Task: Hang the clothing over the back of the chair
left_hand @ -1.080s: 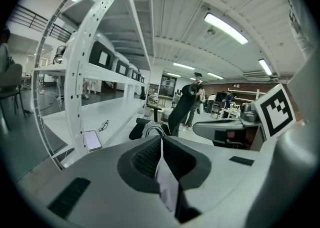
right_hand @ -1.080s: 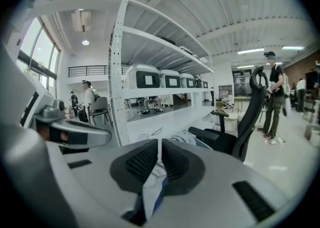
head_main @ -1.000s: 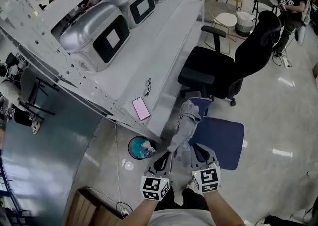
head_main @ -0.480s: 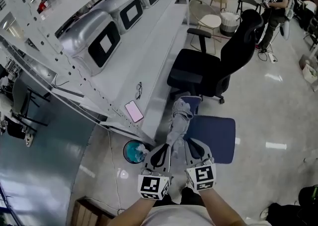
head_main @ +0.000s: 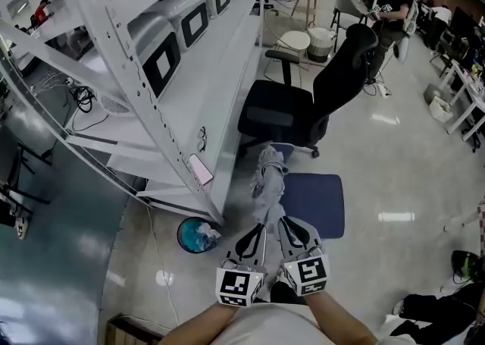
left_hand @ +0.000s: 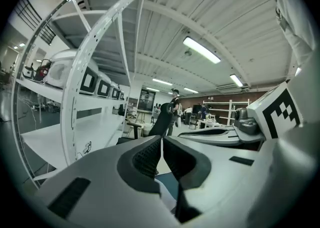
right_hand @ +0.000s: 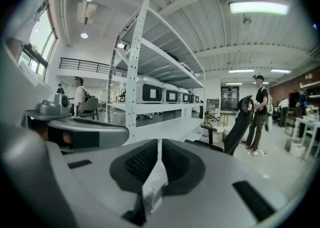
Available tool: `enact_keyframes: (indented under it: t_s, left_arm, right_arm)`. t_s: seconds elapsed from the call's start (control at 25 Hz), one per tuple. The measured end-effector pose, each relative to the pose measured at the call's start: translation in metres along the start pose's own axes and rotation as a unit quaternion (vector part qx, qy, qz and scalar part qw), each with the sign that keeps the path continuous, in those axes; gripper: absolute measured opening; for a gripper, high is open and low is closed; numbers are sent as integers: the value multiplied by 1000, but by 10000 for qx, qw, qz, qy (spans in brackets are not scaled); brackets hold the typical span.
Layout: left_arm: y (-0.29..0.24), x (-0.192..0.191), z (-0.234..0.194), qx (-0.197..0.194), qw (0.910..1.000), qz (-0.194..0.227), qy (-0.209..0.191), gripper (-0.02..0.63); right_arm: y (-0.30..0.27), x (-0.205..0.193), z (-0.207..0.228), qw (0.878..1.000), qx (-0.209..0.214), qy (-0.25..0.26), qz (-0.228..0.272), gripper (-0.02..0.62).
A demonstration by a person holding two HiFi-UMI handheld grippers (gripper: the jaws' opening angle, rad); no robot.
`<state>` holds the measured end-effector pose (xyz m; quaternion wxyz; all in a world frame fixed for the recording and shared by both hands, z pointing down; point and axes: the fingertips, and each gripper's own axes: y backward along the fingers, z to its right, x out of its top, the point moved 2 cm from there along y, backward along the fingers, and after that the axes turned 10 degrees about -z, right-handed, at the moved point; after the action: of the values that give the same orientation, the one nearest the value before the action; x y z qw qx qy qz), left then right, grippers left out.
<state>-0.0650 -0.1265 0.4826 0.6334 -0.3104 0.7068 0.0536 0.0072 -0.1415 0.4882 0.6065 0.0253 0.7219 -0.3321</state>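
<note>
Above the blue chair (head_main: 317,203), the grey clothing (head_main: 267,184) dangled, pinched by the right gripper (head_main: 284,226). The left gripper (head_main: 255,231) was pressed together alongside. Draping it over the backrest was apparently not yet done.

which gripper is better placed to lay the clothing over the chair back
Right, probably: the right gripper pinches the clothing and sits nearer the chair; the left gripper, shut, shows none clearly.

floor (head_main: 394,177): glossy grey | white shelving rack (head_main: 227,70) — black office chair (head_main: 276,112) beside it | ceiling: strip lights (right_hand: 258,7) lit
</note>
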Motion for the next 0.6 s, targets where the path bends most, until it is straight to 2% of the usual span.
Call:
enact_keyframes:
  t_s: [0.16, 0.32, 0.48, 0.6]
  left_arm:
    - [13, -1, -4, -175, 9998, 65, 22, 21]
    - [19, 0, 0, -248, 9996, 118, -98, 20]
    - [24, 0, 5, -86, 9999, 134, -31, 21]
    - [27, 9, 12, 33, 9996, 237, -126, 21]
  right_arm:
    - [9, 8, -21, 9999, -107, 132, 30, 34]
    - [15, 15, -33, 9997, 51, 220, 131, 34]
    - [30, 15, -34, 9991, 118, 306, 268, 34]
    - [41, 10, -24, 9992, 103, 265, 289, 25]
